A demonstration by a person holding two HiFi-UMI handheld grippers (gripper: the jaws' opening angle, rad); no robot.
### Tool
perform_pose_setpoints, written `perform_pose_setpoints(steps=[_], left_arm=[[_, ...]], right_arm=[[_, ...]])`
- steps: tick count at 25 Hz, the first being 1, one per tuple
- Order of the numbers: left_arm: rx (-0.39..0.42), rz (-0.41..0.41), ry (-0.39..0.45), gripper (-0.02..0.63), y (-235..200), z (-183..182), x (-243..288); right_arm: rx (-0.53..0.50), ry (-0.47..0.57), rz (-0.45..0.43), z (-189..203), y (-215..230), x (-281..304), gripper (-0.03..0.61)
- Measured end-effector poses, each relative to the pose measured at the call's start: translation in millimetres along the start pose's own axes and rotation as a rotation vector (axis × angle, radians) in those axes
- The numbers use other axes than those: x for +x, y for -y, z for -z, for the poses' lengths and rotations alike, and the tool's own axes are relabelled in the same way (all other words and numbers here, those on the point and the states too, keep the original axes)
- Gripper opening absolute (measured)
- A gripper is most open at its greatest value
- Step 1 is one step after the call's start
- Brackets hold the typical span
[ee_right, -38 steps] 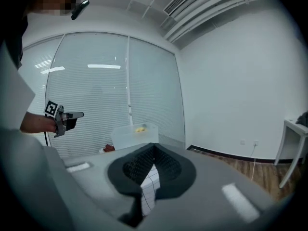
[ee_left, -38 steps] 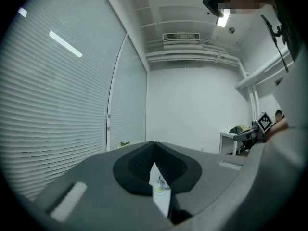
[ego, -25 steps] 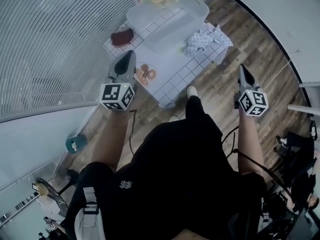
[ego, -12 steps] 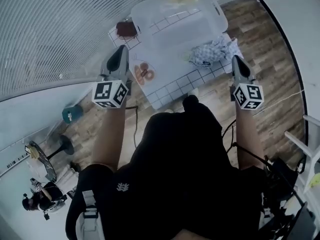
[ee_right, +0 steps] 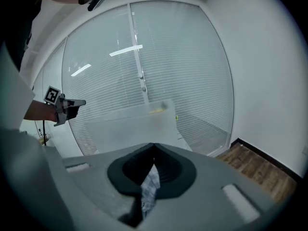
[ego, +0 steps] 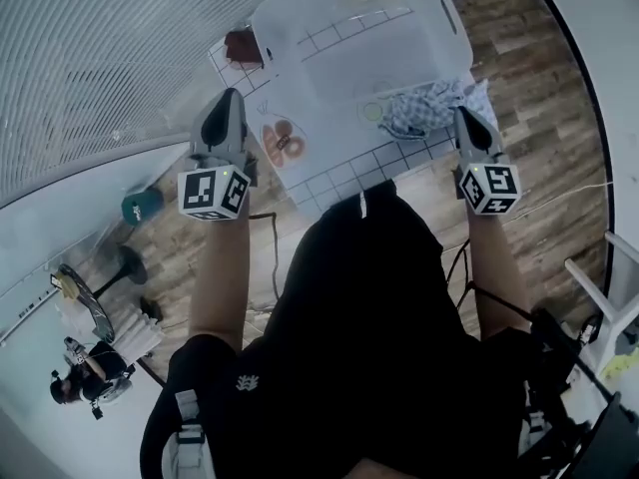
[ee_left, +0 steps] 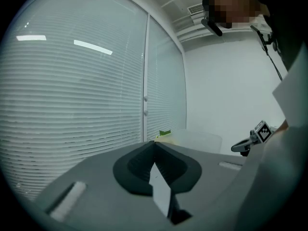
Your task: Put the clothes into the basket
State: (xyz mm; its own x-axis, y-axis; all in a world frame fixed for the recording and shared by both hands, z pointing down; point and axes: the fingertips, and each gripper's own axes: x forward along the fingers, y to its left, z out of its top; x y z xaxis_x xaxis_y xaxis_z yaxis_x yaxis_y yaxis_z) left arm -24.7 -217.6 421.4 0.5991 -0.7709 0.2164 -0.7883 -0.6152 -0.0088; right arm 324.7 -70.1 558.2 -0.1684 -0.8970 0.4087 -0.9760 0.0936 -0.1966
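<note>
A crumpled blue-and-white checked garment (ego: 419, 108) lies on the white tiled table (ego: 339, 173), against the near right side of a translucent plastic basket (ego: 300, 28). My right gripper (ego: 460, 115) hovers at the garment's right edge with its jaws together. In the right gripper view the jaw tips (ee_right: 154, 147) meet, and checked cloth (ee_right: 150, 186) shows through the slit below them. The basket (ee_right: 130, 124) stands ahead. My left gripper (ego: 230, 96) hangs over the table's left edge. Its jaws (ee_left: 154, 146) are closed with nothing in them.
A plate of doughnuts (ego: 283, 143) sits near the left gripper, a dark red object (ego: 242, 46) at the far left corner, and a small green cup (ego: 371, 113) beside the clothes. Window blinds run along the left. A white chair (ego: 609, 287) stands right, a teal object (ego: 140, 206) on the floor.
Both grippers have come forward to the table's near edge. The right one went from over the floor to the garment's right edge; the left one now hangs by the doughnut plate.
</note>
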Motion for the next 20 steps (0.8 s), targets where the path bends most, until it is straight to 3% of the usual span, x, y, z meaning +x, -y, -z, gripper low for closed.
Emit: perform_pose_setpoints(steps=[6, 10, 14, 15, 20], left_arm=[[0.020, 0.038, -0.014, 0.006, -1, 39, 14], [0.028, 0.011, -0.001, 0.006, 0, 59, 17], [0.005, 0.062, -0.060, 0.006, 7, 93, 21], [-0.001, 0.070, -0.071, 0.006, 8, 100, 22], [-0.021, 0.076, -0.097, 0.006, 12, 121, 22]], right_arm=[[-0.030, 0.025, 0.026, 10, -11, 13, 0.002], [-0.043, 0.000, 0.009, 23, -20, 22, 0.002], [-0.057, -0.019, -0.002, 37, -24, 24, 0.003], [-0.063, -0.026, -0.009, 41, -25, 25, 0.018], [-0.097, -0.075, -0.030, 57, -26, 35, 0.234]])
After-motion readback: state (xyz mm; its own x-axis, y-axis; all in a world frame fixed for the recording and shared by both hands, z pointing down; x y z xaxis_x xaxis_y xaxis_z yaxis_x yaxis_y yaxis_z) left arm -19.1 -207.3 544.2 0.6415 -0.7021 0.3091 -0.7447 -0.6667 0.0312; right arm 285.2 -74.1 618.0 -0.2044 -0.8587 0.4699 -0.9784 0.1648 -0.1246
